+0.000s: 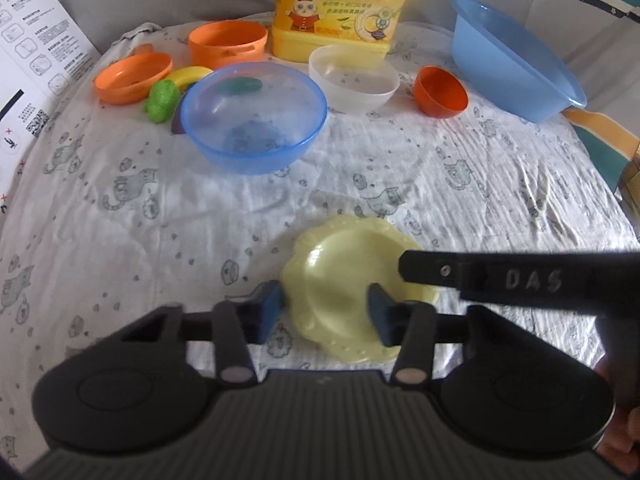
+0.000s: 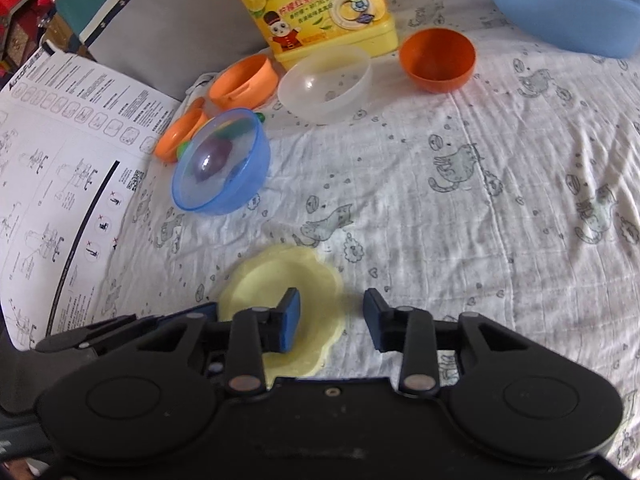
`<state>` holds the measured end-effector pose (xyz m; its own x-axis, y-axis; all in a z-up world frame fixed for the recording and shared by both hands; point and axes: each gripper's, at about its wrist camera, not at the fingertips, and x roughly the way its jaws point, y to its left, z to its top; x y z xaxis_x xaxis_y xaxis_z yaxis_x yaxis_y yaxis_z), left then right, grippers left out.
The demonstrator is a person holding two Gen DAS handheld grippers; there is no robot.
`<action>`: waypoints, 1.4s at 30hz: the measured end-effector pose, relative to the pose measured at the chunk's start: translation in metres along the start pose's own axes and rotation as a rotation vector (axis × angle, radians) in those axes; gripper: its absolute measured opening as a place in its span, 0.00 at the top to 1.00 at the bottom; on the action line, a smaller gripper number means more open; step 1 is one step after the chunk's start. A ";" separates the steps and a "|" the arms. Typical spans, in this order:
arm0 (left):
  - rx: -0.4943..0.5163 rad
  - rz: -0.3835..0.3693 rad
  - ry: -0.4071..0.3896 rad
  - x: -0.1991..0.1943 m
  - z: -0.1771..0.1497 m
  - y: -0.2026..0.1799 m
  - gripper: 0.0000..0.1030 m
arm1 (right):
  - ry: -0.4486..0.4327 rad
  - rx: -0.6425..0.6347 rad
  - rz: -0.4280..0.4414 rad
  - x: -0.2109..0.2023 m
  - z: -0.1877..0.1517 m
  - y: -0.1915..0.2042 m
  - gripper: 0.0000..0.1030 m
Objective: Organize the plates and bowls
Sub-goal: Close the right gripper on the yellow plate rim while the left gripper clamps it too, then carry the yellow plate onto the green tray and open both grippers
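A pale yellow scalloped plate (image 1: pixel 340 280) lies flat on the white cat-print cloth. My left gripper (image 1: pixel 326 312) is open, its jaws astride the plate's left half. My right gripper (image 2: pixel 332 320) is open over the plate's right edge (image 2: pixel 280 280); its arm crosses the left wrist view (image 1: pixel 520 276). Further back stand a clear blue bowl (image 1: pixel 252 116), a clear white bowl (image 1: pixel 354 78), a small orange bowl (image 1: pixel 440 92), an orange dish (image 1: pixel 134 76) and an orange tub (image 1: pixel 228 42).
A yellow detergent jug (image 1: pixel 340 4) stands at the back. A large blue basin (image 1: pixel 516 60) sits at the back right. Toy food (image 1: pixel 162 100) lies by the blue bowl. A printed instruction sheet (image 2: pixel 60 180) lies on the left.
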<state>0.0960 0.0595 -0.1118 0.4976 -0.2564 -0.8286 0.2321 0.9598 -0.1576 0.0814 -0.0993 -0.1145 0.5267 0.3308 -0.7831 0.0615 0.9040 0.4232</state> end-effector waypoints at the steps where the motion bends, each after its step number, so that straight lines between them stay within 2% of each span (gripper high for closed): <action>1: 0.000 -0.001 0.000 0.001 0.000 0.000 0.61 | -0.005 -0.011 -0.002 0.000 -0.001 0.002 0.71; 11: 0.032 0.023 -0.013 0.002 -0.002 -0.004 0.61 | -0.024 -0.030 -0.015 0.003 -0.006 0.007 0.73; 24: 0.027 0.053 -0.029 -0.013 -0.001 -0.010 0.64 | 0.021 0.061 0.020 -0.009 -0.002 -0.003 0.73; 34: 0.023 0.059 -0.061 -0.045 -0.004 -0.013 0.64 | 0.010 0.055 0.031 -0.037 -0.004 0.011 0.73; 42: 0.003 0.076 -0.093 -0.087 -0.024 0.002 0.64 | 0.020 0.000 0.065 -0.060 -0.020 0.044 0.73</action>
<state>0.0328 0.0868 -0.0529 0.5895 -0.1924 -0.7845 0.1930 0.9766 -0.0945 0.0359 -0.0737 -0.0582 0.5126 0.3943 -0.7627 0.0280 0.8802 0.4738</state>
